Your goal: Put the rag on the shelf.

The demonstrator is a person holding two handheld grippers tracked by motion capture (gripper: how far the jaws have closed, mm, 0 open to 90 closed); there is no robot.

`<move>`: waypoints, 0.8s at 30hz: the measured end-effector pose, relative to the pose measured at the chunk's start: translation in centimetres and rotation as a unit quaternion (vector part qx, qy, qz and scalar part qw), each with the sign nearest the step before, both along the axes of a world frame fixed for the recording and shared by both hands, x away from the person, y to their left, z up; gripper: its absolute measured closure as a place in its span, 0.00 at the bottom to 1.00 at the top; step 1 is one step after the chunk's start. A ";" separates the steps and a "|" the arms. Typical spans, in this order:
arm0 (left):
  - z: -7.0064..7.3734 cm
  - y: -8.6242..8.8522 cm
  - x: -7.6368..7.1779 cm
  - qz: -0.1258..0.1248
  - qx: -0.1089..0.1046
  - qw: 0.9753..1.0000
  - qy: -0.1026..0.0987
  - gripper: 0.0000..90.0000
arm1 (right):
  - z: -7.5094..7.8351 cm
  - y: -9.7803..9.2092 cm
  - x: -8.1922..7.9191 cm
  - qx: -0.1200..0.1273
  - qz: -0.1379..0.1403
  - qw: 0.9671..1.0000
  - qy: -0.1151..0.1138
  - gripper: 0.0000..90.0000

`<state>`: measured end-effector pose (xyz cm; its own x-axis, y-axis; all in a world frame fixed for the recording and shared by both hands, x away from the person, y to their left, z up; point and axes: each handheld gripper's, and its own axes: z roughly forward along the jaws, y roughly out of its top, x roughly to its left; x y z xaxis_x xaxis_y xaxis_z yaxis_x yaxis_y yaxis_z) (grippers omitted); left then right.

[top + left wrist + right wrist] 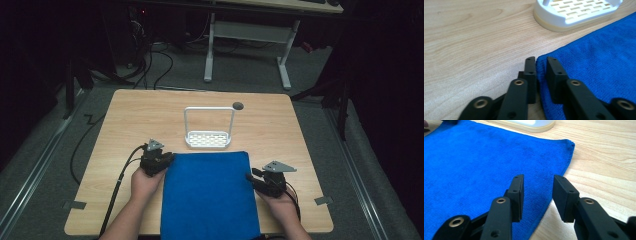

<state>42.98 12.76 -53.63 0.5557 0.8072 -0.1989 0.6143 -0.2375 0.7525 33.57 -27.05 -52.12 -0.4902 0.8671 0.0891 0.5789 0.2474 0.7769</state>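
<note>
A blue cloth (pixel 210 195) lies flat on the wooden table (pixel 140 115), reaching its front edge. Behind the cloth stands a white slotted rack (pixel 208 139) with a tall hoop handle. My left gripper (pixel 167 158) sits at the cloth's far left corner. In the left gripper view the gripper (pixel 541 61) is nearly closed, with the corner of the cloth (pixel 599 57) pinched between the jaws and the rack (pixel 574 12) just beyond. My right gripper (pixel 250 177) is at the cloth's right edge. In the right gripper view it (pixel 537 178) is open, straddling the edge of the cloth (pixel 474 157).
A small dark round cap (pixel 238 105) is set in the table behind the rack. Bare wood lies left, right and behind the cloth. Beyond the table stand a white-legged desk (pixel 285 65) and floor cables (pixel 150 65).
</note>
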 end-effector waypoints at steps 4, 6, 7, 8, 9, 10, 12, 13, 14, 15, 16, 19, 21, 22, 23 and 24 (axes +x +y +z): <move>0.0 -0.3 -0.3 -0.001 0.015 1.000 -0.009 0.96 | 0.1 0.1 0.3 0.009 -0.006 1.000 -0.011 0.66; 0.0 -0.3 -0.3 -0.001 0.014 1.000 -0.008 0.96 | 0.2 0.2 0.5 0.009 -0.012 1.000 -0.013 0.65; 0.0 -0.2 -0.2 -0.004 0.012 1.000 -0.004 0.97 | 0.3 0.3 1.1 0.014 -0.029 0.999 -0.012 0.63; 0.0 -0.2 -0.2 -0.004 0.012 1.000 -0.004 0.97 | 0.3 0.3 1.1 0.014 -0.029 0.999 -0.012 0.63; 0.0 -0.1 -0.1 -0.005 0.007 1.000 -0.001 0.97 | 0.4 0.4 2.1 0.017 -0.045 0.999 -0.006 0.63; 0.0 -0.1 -0.1 -0.005 0.007 1.000 -0.001 0.97 | 0.4 0.4 2.1 0.017 -0.045 0.999 -0.006 0.63; 0.0 -0.1 -0.1 -0.005 0.006 1.000 -0.001 0.97 | 0.4 0.6 3.3 0.005 -0.053 0.999 -0.001 0.64; 0.0 -0.1 -0.2 -0.006 0.007 1.000 -0.001 0.97 | 0.3 0.7 4.8 0.010 -0.062 0.998 0.010 0.64; 0.0 -0.1 -0.2 -0.006 0.007 1.000 -0.001 0.97 | 0.3 0.8 5.5 0.010 -0.068 0.998 0.016 0.64; 0.0 -0.1 -0.2 -0.006 0.007 1.000 -0.001 0.97 | 0.3 0.8 5.5 0.010 -0.068 0.998 0.016 0.64; 0.0 -0.1 -0.1 -0.006 0.007 1.000 -0.001 0.97 | 0.3 0.9 6.1 0.005 -0.069 0.997 0.016 0.64; 0.0 0.0 -0.1 -0.006 0.003 1.000 0.000 0.96 | 0.0 1.5 7.6 -0.016 -0.074 0.997 0.022 0.64; 0.0 -0.1 -0.1 -0.006 0.004 1.000 -0.001 0.96 | -0.4 1.6 8.1 -0.029 -0.073 0.996 0.032 0.64; 0.0 -0.1 -0.1 -0.006 0.004 1.000 -0.001 0.96 | -0.4 1.6 8.1 -0.029 -0.073 0.996 0.032 0.64; 0.0 0.0 -0.1 -0.007 0.000 1.000 0.002 0.96 | -0.7 1.5 8.2 -0.030 -0.076 0.996 0.032 0.63; 0.0 0.0 -0.1 -0.007 0.000 1.000 0.002 0.96 | -0.7 1.5 8.2 -0.030 -0.076 0.996 0.032 0.63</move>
